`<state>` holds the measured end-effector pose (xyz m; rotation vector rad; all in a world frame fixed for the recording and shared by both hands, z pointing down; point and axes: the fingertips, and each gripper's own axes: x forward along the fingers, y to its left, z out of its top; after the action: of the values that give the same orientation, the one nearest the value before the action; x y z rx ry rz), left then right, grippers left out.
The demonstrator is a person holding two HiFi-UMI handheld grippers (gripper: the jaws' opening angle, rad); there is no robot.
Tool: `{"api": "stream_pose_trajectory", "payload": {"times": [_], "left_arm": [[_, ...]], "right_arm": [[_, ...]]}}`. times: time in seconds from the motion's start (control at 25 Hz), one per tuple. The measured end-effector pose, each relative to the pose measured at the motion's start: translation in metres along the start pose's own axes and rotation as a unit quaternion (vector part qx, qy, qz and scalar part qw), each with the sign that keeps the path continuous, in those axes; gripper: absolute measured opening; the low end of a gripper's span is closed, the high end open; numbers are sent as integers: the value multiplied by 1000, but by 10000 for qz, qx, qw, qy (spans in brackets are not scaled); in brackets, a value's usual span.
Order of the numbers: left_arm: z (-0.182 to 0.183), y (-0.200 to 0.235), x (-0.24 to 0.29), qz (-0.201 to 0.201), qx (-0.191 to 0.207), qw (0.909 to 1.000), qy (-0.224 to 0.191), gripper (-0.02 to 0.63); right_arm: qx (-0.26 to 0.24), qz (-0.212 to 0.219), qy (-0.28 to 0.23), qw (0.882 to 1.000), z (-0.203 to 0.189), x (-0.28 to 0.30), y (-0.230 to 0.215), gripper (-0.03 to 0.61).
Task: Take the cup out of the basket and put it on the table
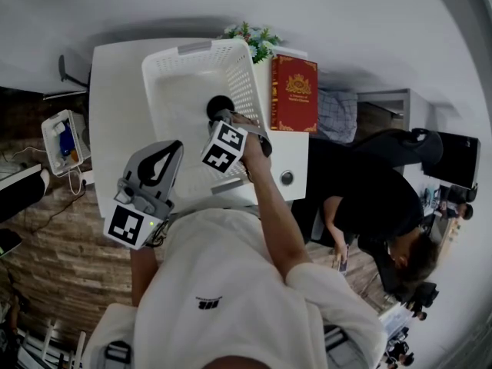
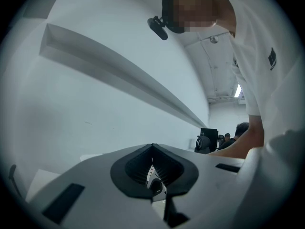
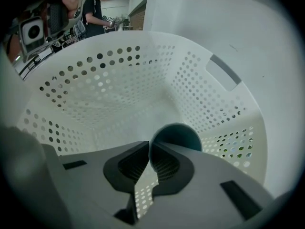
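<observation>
Right claw (image 3: 149, 143) pinched narrow on the cup (image 3: 178, 133) rim inside the basket (image 3: 119, 80). Shallow grip may slip on lift, or the cup may snag the wall. Left claw (image 2: 152, 151) closed, empty.

Our right claw (image 3: 149, 146) on the cup (image 3: 178, 136), inside the basket (image 3: 114, 80)

We look into a white basket whose walls are full of round holes, with a slot handle (image 3: 224, 70) cut high in the right-hand wall. A dark teal cup shows just beyond our claw, its round mouth turned towards us. The two jaws are drawn almost together, with the cup's left rim pinched between their tips. Something green shows through the holes low on the right. Beyond the basket's rim, at the top left, a person (image 3: 91, 12) in a dark shirt stands.
</observation>
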<state>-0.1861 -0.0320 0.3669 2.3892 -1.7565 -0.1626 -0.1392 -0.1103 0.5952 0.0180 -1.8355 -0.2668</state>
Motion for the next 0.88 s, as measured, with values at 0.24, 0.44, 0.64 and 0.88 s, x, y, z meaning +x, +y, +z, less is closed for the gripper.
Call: {"api": "stream_pose_trajectory", "payload": {"times": [0.24,0.44,0.64,0.88], "left_arm": [[-7,-2,5,52,48,9998,174,11],[-10,-6,7,45,39,9997,247,11],[-10,-14,10,-26,51,9996,268,11],[-11,-21,12,-64,83,9994,322,11]], "right_arm": [[-47,9,-62,10000,-1,-10,2,31],[-65,-27,-145,9999,0,-20,5,31],[-51,-69,-344,9994,0,-32,8,31],[62,-166,-525,9985,1,-53,6,31]]}}
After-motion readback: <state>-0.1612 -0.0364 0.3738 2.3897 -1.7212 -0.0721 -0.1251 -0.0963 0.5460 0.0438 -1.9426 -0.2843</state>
